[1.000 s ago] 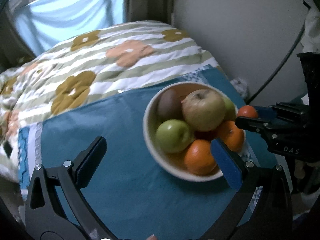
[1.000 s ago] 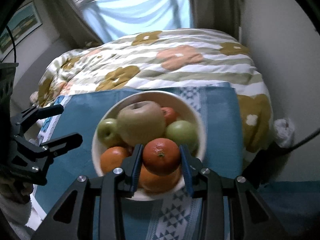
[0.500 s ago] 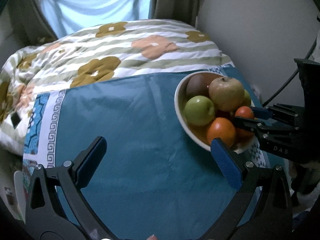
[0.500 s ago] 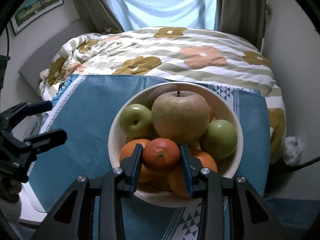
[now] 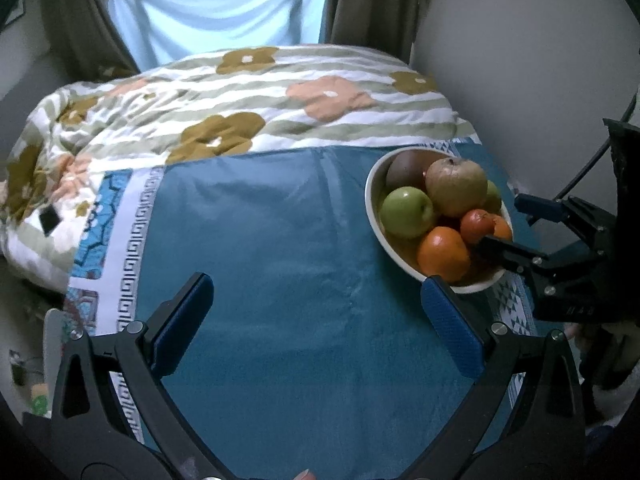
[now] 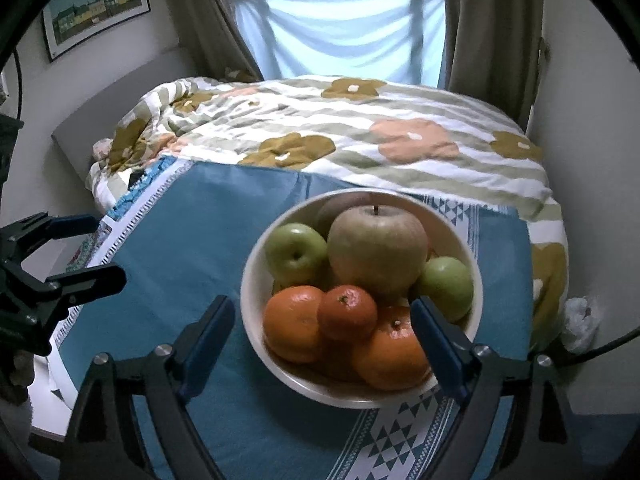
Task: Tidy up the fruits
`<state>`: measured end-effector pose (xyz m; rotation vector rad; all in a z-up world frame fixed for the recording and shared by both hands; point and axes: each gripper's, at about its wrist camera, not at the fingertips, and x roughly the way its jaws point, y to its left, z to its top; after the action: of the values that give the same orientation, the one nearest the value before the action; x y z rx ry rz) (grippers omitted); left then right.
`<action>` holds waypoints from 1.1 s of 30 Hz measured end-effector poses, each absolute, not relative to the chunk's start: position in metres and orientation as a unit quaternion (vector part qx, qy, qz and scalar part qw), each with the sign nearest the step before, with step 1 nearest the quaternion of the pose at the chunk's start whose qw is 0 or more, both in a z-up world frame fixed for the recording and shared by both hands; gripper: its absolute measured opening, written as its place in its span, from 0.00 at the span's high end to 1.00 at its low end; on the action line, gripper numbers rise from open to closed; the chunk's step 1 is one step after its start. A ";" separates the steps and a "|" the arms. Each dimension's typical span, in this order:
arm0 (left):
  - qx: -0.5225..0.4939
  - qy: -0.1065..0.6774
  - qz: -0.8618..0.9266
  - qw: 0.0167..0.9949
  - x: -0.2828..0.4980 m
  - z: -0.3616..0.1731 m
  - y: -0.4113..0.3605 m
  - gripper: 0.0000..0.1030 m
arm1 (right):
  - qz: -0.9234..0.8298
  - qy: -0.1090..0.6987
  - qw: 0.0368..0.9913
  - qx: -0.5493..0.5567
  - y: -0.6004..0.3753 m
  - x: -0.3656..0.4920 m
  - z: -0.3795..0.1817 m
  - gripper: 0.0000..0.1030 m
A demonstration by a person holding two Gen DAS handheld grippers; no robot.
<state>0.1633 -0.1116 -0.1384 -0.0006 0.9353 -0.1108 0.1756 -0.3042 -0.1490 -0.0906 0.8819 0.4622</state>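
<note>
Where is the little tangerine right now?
In the right wrist view the little tangerine sits at the front of the bowl, on top of two bigger oranges, just below the big apple.

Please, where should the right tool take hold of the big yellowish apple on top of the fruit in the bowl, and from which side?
Probably from above. The big apple sits highest in the bowl, stem up, so its widest middle is exposed. The right tool, now open, could close on its left and right flanks, just above the green apple and the small mandarin leaning against it.
</note>
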 end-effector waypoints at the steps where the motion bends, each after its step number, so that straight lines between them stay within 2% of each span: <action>1: 0.002 0.447 -0.052 0.893 0.161 -0.135 -0.110 0.00 | 0.217 0.418 0.881 -0.043 -0.305 0.172 -0.144 0.15; 5: 0.002 0.431 -0.051 0.901 0.146 -0.114 -0.102 0.00 | 0.195 0.406 0.892 -0.037 -0.306 0.155 -0.123 0.14; 6: 0.002 0.425 -0.051 0.904 0.142 -0.107 -0.099 0.00 | 0.190 0.405 0.894 -0.035 -0.306 0.151 -0.118 0.05; 7: 0.002 0.420 -0.052 0.906 0.137 -0.100 -0.096 0.00 | 0.181 0.403 0.897 -0.031 -0.306 0.144 -0.109 0.00; 18: -0.004 0.374 -0.030 0.927 0.070 -0.037 -0.055 0.00 | 0.084 0.397 0.913 0.033 -0.289 0.068 -0.038 0.00; 33: -0.002 0.345 -0.009 0.939 0.005 -0.023 -0.014 0.00 | 0.045 0.382 0.922 0.038 -0.238 0.001 -0.027 0.00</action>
<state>0.0049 -0.0142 -0.0232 -0.0045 0.7042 -0.0191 0.0012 -0.2379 -0.0274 0.0776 0.7852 0.0923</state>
